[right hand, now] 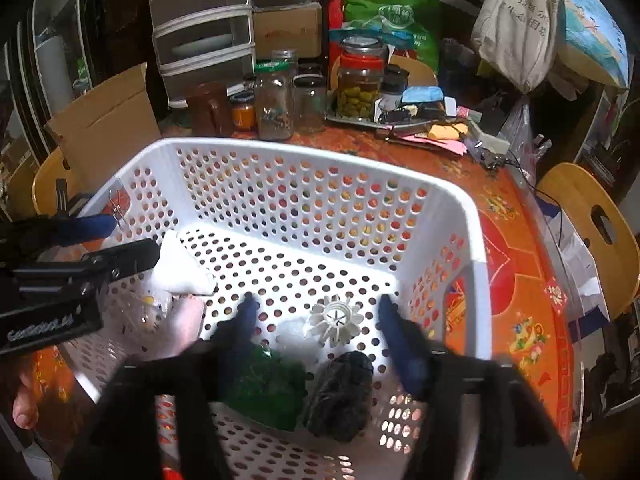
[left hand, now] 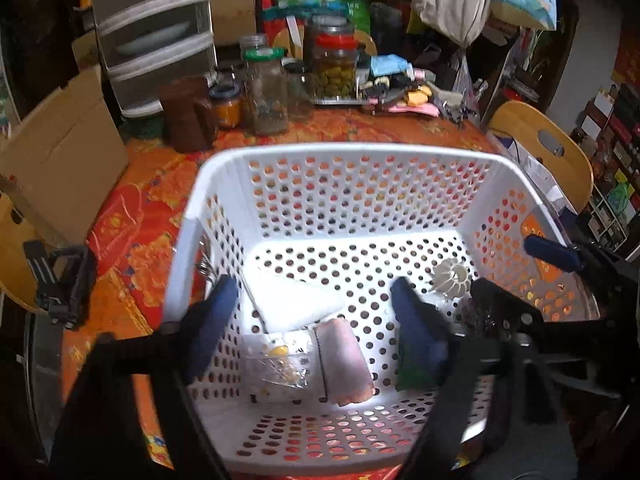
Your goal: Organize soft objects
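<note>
I see the surface (right hand: 508,216), round and covered in an orange-red flowered cloth, crowded at its far side with jars (right hand: 274,100) and a grey drawer unit (right hand: 202,26). On it sits the white perforated basket (left hand: 352,156), which fills most of both views. Both my tools hang over its inside, pointing steeply down.

My left tool (left hand: 312,316) stands spread wide, nothing between its blue fingers (left hand: 216,324). Under it, on the basket floor, lie a white folded cloth (left hand: 296,300), a pink rolled cloth (left hand: 346,360) just beside it, and a clear crinkled packet with yellow bits (left hand: 280,368) touching the pink roll's left side.

My right tool (right hand: 316,320) is also spread apart, pinching nothing. Below it rest a green crumpled soft piece (right hand: 264,388) and a black crumpled soft piece (right hand: 340,396), side by side near the basket's near wall. A small white ribbed plastic piece (right hand: 334,322) lies just beyond them, between the fingertips in this view.

From the right wrist view the left tool shows at the left edge, over the white cloth, and part of a hand (right hand: 24,400) shows below it.
</note>
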